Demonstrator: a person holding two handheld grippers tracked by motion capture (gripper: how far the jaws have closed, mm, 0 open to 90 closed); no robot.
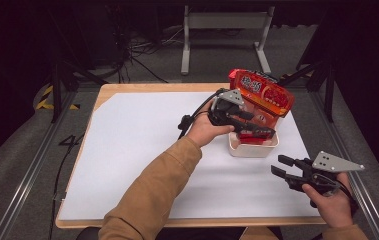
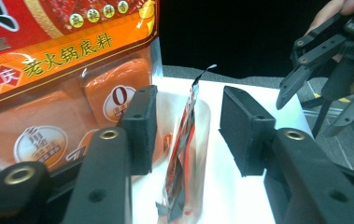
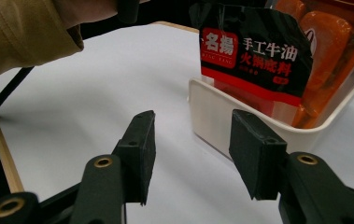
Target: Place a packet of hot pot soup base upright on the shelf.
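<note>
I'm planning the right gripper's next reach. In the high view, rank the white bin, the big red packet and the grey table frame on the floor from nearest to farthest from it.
1. White bin: up and left of the right gripper, on the table.
2. Big red packet: stands in the bin's far part.
3. Grey table frame: on the floor beyond the table's far edge.

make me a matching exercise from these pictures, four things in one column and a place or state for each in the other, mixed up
Things:
1. big orange packet
2. thin black and red packet
3. white tub
4. right gripper

Places or states:
A. jaws open over bare white table, nothing between them
B. stands edge-on between the left gripper's open jaws
C. holds both packets
D. leans out of the tub's far side

Pairs: 1-D, 2-B, 3-C, 4-A
</note>
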